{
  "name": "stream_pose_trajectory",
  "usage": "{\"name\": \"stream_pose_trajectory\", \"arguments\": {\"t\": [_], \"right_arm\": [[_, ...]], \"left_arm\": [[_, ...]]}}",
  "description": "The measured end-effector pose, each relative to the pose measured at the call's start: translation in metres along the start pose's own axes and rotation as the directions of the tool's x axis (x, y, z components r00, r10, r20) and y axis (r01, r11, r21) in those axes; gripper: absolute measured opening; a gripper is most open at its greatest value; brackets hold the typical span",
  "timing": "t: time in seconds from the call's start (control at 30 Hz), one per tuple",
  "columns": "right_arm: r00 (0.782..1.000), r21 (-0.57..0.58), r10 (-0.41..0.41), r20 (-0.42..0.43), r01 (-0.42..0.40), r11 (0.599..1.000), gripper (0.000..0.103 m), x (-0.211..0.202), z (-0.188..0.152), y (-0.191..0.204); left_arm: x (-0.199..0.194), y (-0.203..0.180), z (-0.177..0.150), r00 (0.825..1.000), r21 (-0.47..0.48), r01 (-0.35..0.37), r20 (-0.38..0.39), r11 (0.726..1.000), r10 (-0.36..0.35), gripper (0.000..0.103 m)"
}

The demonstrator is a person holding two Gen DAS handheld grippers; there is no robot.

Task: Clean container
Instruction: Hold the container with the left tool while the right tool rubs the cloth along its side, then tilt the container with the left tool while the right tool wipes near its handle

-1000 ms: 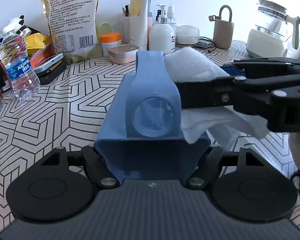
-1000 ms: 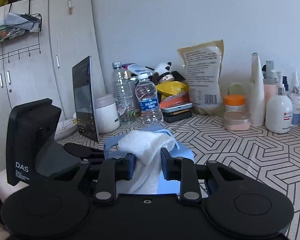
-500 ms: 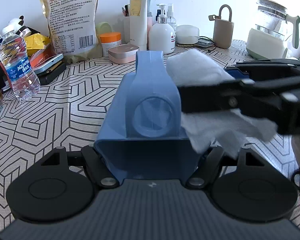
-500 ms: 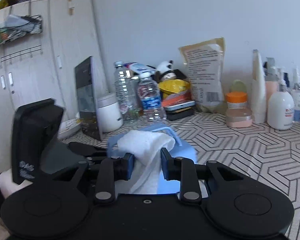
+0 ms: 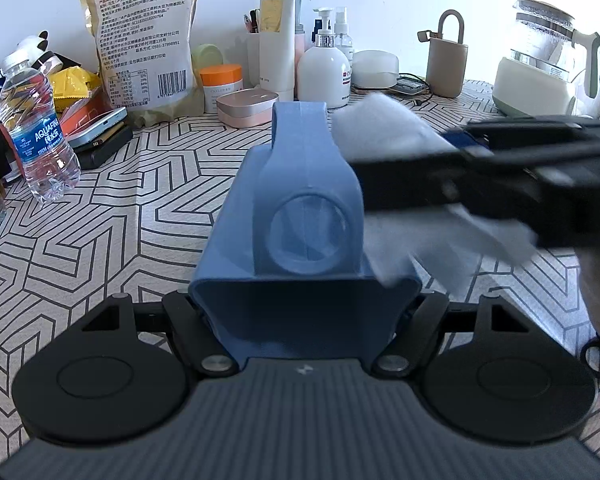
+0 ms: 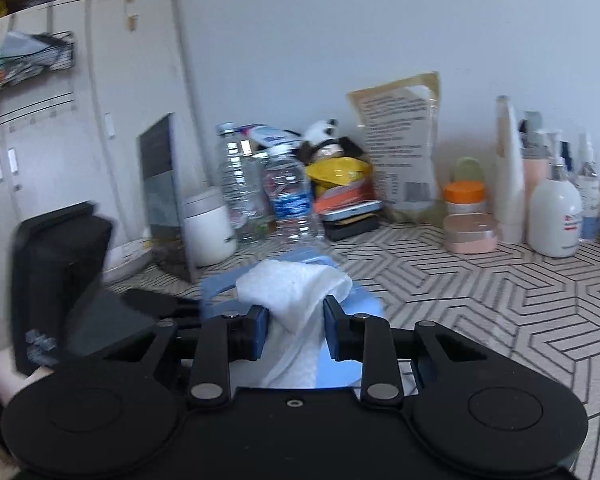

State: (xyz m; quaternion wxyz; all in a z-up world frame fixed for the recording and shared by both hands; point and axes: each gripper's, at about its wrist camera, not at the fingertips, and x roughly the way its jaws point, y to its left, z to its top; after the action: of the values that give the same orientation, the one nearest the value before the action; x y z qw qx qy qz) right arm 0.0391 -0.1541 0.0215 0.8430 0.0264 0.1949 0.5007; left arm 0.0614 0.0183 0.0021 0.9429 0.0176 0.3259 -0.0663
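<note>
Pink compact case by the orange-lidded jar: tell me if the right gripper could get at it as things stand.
Probably not yet. The right gripper is shut on the white cloth, pressed against the blue container. The pink case lies open to approach, but the jaws are occupied.

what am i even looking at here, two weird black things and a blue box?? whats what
These are two hand-held grippers, each carried by a person, each with a wide-angle camera looking along its fingers. No robot arm is involved.

The left wrist view shows the left gripper clamped on a blue container. The right gripper crosses in from the side.

The right wrist view shows the right gripper pinching a white cloth against that container, apparently wiping it.

Behind, on the patterned table, stand a water bottle, a snack bag, a white pump bottle and a kettle.
</note>
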Motion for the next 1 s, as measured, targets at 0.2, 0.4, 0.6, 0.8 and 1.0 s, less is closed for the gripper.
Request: {"name": "stream_pose_trajectory", "arguments": {"t": [0.2, 0.4, 0.6, 0.8, 1.0], "right_arm": [[1.000, 0.002, 0.023, -0.012, -0.023, 1.000, 0.036, -0.001, 0.001, 0.003], [1.000, 0.054, -0.013, -0.013, 0.014, 0.998, 0.036, -0.002, 0.000, -0.007], [1.000, 0.117, -0.012, -0.020, 0.014, 0.993, 0.036, -0.003, 0.000, -0.018], [0.999, 0.174, 0.002, -0.033, 0.004, 0.985, 0.036, -0.003, -0.002, -0.027], [0.999, 0.177, 0.006, -0.041, 0.001, 0.984, 0.036, -0.003, -0.003, -0.028]], "left_arm": [[0.000, 0.002, 0.000, 1.000, 0.001, -0.003, -0.001, 1.000, 0.003, 0.074], [0.000, 0.002, 0.000, 1.000, 0.005, -0.003, -0.002, 1.000, 0.003, 0.074], [0.000, 0.001, 0.000, 1.000, 0.006, -0.003, -0.003, 1.000, 0.003, 0.074], [0.000, 0.001, 0.000, 1.000, 0.004, -0.007, -0.003, 1.000, 0.007, 0.076], [-0.001, 0.000, 0.000, 1.000, 0.015, -0.007, 0.005, 1.000, 0.007, 0.074]]}}
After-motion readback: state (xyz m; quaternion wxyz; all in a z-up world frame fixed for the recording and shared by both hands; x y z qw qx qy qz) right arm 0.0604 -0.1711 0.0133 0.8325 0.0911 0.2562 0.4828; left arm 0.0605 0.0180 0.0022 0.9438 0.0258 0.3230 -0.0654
